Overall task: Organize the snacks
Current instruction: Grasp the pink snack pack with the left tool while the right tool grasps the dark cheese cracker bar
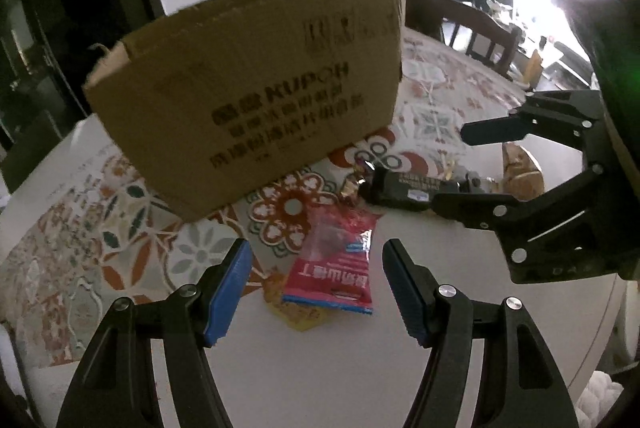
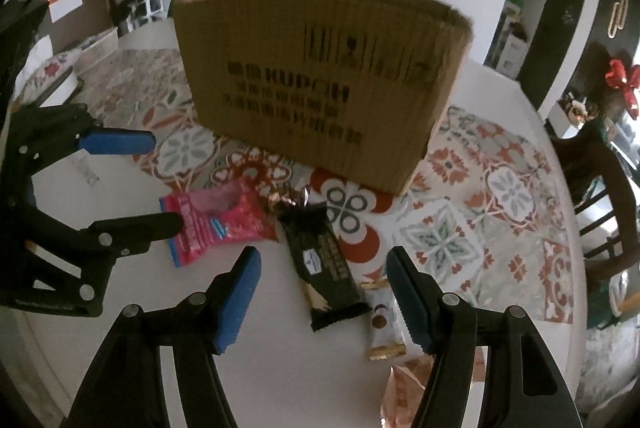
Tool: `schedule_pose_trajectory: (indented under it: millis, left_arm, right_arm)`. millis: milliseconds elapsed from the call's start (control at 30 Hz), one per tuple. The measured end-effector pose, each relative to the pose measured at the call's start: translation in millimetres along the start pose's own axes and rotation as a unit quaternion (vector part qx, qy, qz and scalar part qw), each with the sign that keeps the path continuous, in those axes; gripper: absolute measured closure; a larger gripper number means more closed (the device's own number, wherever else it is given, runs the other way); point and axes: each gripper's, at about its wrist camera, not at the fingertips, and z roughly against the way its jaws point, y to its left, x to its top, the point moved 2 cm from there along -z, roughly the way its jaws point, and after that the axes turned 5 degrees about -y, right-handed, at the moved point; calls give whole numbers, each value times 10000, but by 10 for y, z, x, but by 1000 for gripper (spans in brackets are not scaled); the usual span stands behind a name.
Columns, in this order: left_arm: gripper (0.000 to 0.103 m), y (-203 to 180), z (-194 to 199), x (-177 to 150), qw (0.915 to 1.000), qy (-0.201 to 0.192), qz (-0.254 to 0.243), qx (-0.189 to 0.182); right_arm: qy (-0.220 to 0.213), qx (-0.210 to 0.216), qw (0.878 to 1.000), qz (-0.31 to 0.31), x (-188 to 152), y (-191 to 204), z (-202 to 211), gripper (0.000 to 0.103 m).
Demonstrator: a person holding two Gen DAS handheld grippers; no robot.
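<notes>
Flat pink snack packet (image 1: 332, 268), blue-edged

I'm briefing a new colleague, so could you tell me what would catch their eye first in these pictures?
The cardboard box dominates, standing on the patterned tablecloth behind the snacks. In front lie a bright pink snack packet, framed by the open left gripper, and a black snack bar ahead of the open right gripper.

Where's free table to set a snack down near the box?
Bare white table nearest the cameras, below the pink packet and dark bar. Crowded between those snacks and the cardboard box.
</notes>
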Motion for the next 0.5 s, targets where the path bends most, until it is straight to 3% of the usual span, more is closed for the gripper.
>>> schedule_pose_trajectory:
  millis: [333,500]
  left_arm:
    - [36,15,-321,-32,9988,400,54,-275]
    - [37,27,-420,-23,9984,444,133,-333]
  right_arm:
    - [451,228,9987,34,-72,-41,-329,38]
    - [575,262,9980,-29,-83,-76,-457,45]
